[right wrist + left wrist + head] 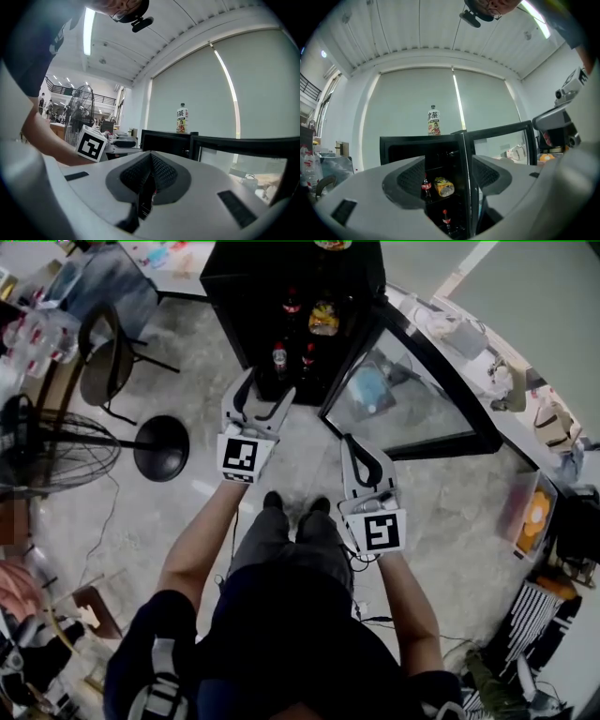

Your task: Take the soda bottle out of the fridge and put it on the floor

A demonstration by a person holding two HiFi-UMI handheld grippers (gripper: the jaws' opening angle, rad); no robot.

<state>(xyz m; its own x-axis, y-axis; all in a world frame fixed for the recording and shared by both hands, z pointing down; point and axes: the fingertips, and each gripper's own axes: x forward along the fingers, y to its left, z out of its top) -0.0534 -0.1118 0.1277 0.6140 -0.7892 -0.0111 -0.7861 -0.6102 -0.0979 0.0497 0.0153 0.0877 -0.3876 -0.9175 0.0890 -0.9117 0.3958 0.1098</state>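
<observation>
One step looks done: fridge (225, 296) door (403, 399) stands open. Inside, soda bottle (425, 186) on shelf beside yellow bag (443, 186), second bottle (446, 219) on shelf below, both untouched. My left gripper (269, 385) just before fridge, jaws wide apart, nothing between. Right gripper (352, 442) further back, jaws closed, empty. Left, I judge: reach in, grip, lift out, set on floor (187, 512).

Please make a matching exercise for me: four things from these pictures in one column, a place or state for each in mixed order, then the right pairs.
Things
1. left tool
2. right tool
3. tea bottle
4. fridge door

Places or states
a. stands on top of the fridge
b. jaws together
c. swung open
d. jaws apart, nothing held

Pairs: 1-d, 2-b, 3-a, 4-c
</observation>
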